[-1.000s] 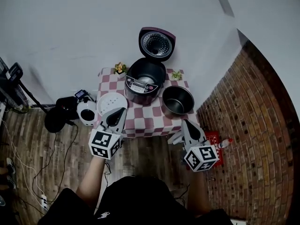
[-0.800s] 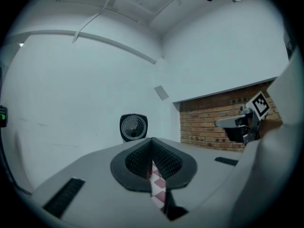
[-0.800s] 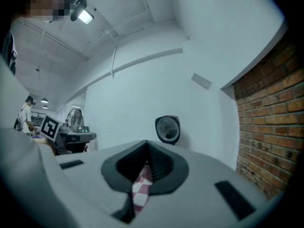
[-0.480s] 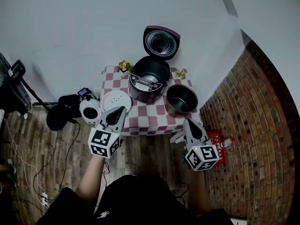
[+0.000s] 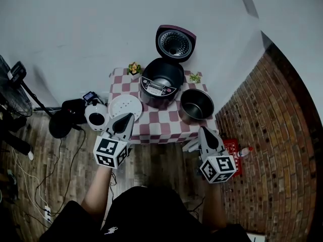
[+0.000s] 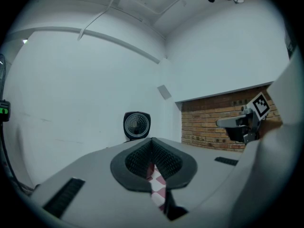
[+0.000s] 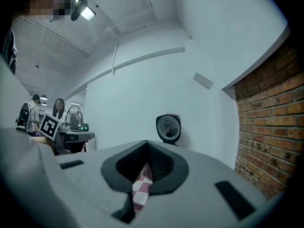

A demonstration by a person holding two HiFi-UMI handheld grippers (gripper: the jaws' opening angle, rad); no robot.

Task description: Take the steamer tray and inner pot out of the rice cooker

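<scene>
The black rice cooker (image 5: 160,82) stands at the back of the pink checkered table (image 5: 162,126), with its lid (image 5: 174,43) raised and its bowl empty. The dark inner pot (image 5: 197,104) sits on the cloth to its right. The white steamer tray (image 5: 125,106) lies on the cloth to its left. My left gripper (image 5: 128,117) is shut and empty, level, with its tip at the table's front edge below the tray. My right gripper (image 5: 202,131) is shut and empty, in front of the table below the pot. The left gripper view shows the lid (image 6: 137,125), as does the right gripper view (image 7: 168,127).
A white round appliance (image 5: 96,117) and a black bag (image 5: 64,124) lie on the wooden floor left of the table, with cables and a fan (image 5: 11,89). A brick wall (image 5: 275,135) runs along the right. Small plants (image 5: 134,68) stand at the table's back corners.
My left gripper has drawn back a little from over the steamer tray to the table's front edge. The right gripper has hardly moved. Both stay shut.
</scene>
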